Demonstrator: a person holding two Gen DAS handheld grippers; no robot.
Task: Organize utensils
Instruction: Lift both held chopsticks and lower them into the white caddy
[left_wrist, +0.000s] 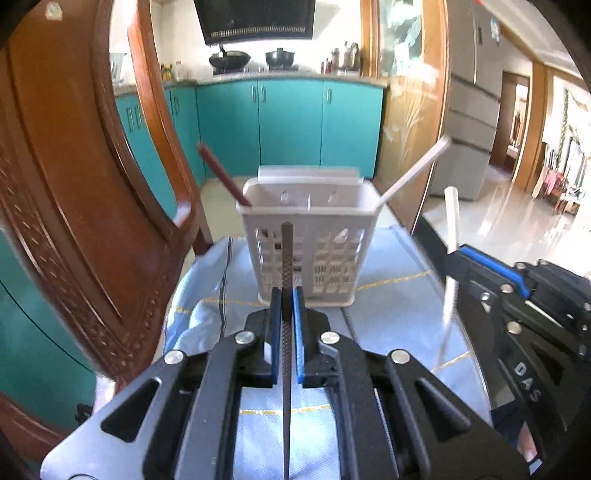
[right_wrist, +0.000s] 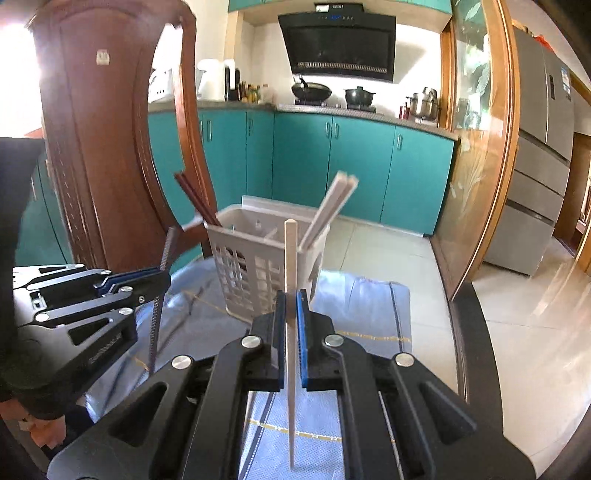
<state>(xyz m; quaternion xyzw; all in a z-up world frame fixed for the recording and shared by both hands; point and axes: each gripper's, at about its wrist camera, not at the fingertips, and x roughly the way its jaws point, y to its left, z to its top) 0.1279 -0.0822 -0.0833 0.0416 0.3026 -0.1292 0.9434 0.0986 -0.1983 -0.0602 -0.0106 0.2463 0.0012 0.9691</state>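
2 grippers: our left gripper (left_wrist: 284, 295) clamps a dark chopstick (left_wrist: 286, 266), right gripper (right_wrist: 291, 299) a white chopstick (right_wrist: 290, 258); basket (left_wrist: 306, 254) at 12 o'clock on blue cloth (left_wrist: 391, 295) (teal cabinets (left_wrist: 288, 122) behind).

One white slotted utensil caddy (right_wrist: 258, 258) stands on one pale blue cloth (right_wrist: 362, 306). Chopsticks number six in all: two dark red ones (right_wrist: 194, 199) and two white ones (right_wrist: 332, 206) lean in the caddy, one dark textured chopstick (left_wrist: 287, 266) is pinched upright, and one cream chopstick (right_wrist: 290, 273) is pinched likewise. There are two grippers, the left gripper (left_wrist: 287, 299) and the right gripper (right_wrist: 291, 299), and one wooden chair (left_wrist: 74, 184).
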